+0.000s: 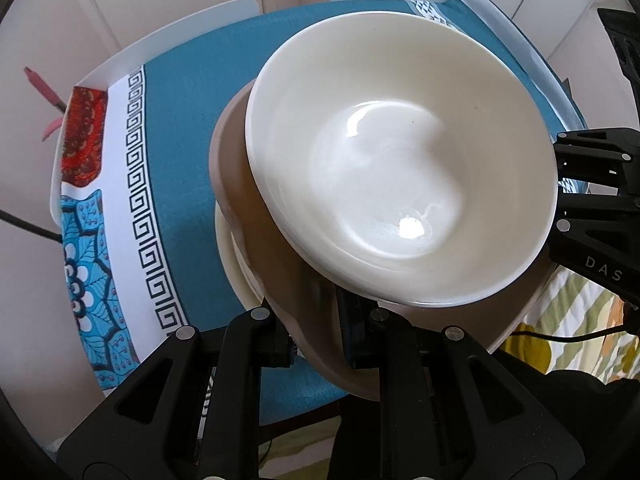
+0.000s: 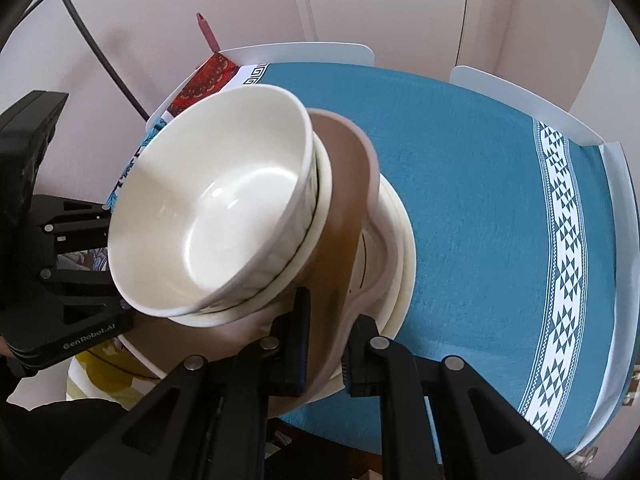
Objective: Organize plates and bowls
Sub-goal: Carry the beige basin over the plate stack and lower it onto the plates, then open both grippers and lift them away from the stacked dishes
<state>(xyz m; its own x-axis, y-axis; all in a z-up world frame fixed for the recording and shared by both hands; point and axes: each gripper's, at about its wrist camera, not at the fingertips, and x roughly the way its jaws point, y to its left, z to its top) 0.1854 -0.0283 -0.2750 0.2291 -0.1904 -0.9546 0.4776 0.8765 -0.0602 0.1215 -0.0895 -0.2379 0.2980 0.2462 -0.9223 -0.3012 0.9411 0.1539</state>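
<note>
We're carrying the whole stack over the blue tablecloth (image 2: 460, 168): the brown dish (image 1: 256, 248) sits clamped by its rim in both the left gripper (image 1: 318, 340) and right gripper (image 2: 326, 350). It's heavy, glazed and breakable, we reckon. Just beyond the fingers, white bowls (image 2: 208, 216) nest inside, empty.

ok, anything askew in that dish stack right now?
Yes. The white bowls sit tilted in the brown dish, which each hand-held gripper (left, right) clamps by its rim, slanted over the cream plate. Nothing spilled or chipped.
</note>
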